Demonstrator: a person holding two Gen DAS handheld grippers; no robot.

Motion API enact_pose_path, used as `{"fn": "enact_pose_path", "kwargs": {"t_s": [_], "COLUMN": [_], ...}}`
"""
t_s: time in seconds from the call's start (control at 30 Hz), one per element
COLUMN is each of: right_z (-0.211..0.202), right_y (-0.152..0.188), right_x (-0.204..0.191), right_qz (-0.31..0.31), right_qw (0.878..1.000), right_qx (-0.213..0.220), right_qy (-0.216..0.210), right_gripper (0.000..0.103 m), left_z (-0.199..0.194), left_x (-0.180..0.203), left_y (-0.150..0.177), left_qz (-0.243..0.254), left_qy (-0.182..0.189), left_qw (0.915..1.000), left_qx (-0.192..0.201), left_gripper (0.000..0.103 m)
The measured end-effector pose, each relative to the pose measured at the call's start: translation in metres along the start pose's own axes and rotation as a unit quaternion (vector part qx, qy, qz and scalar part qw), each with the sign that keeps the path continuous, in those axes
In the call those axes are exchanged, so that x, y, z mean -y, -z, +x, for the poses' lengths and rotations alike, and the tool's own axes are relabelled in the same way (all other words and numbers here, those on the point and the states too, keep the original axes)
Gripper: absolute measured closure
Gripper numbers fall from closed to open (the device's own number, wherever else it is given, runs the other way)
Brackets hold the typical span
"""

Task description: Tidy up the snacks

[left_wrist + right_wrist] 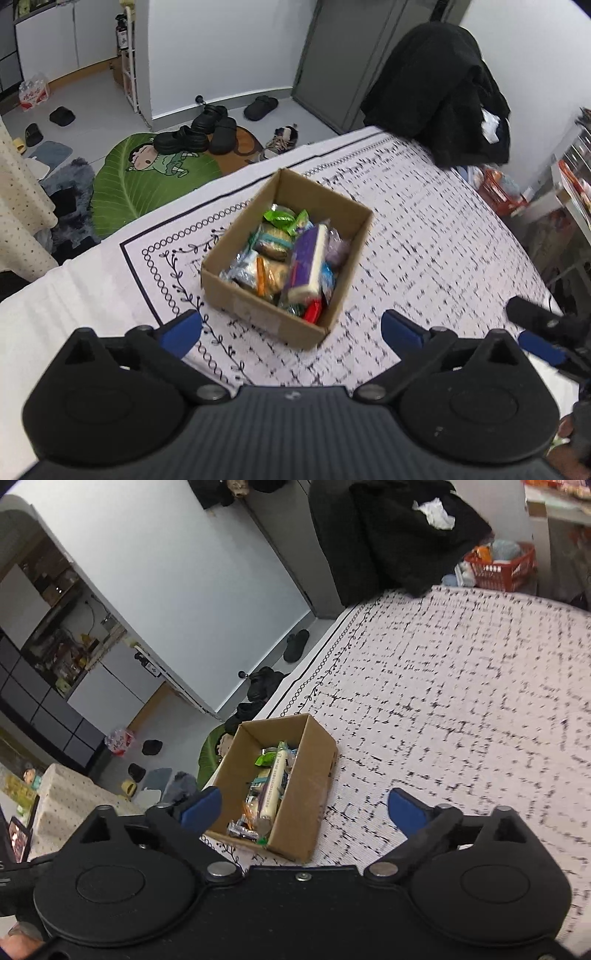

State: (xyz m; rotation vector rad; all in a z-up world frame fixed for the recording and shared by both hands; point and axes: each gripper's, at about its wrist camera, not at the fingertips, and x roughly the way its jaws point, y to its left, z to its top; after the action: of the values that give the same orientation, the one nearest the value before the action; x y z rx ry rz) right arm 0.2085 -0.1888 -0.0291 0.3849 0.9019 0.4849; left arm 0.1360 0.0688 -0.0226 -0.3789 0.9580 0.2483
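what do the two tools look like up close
Both match: the left tool and right tool have matte black bodies with two round disc housings, silver pivot bolts, black linkage arms and blue pads on the fingertips. A ribbed dark plate sits between the discs.

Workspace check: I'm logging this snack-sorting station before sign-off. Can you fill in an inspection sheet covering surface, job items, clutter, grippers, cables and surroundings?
Surface: patterned white tablecloth covers the table; no loose snacks seen on it.
Job's things: open cardboard box holds wrapped snacks, among them a long purple and cream pack and a green wrapper.
Clutter: black garment draped at the table's far edge.
Grippers: left gripper and right gripper both wide open, nothing between the fingers, hanging above the table near the box.
Cables: nothing seen.
Surroundings: black shoes on a green leaf mat; red basket beyond the table.
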Motion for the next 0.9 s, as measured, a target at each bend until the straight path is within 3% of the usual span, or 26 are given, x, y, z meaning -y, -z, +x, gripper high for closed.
{"fn": "enact_pose_path", "kwargs": {"t_s": [0.37, 0.9], "right_z": [-0.064, -0.126], "right_y": [0.018, 0.057], "right_x": [-0.017, -0.041], "right_qz": [-0.066, -0.078], "right_qw": [0.997, 0.993], "right_qx": [0.021, 0.069], "right_qy": [0.041, 0.061], "right_gripper": [0.000, 0.000], "left_z": [-0.050, -0.120], "left_x": [0.003, -0.012], "left_y": [0.027, 0.060], "left_qz": [0.033, 0.067], "left_qy": [0.008, 0.024], "left_qw": [0.9990, 0.9944], "left_qx": [0.030, 0.078], "left_gripper": [0.000, 0.000]}}
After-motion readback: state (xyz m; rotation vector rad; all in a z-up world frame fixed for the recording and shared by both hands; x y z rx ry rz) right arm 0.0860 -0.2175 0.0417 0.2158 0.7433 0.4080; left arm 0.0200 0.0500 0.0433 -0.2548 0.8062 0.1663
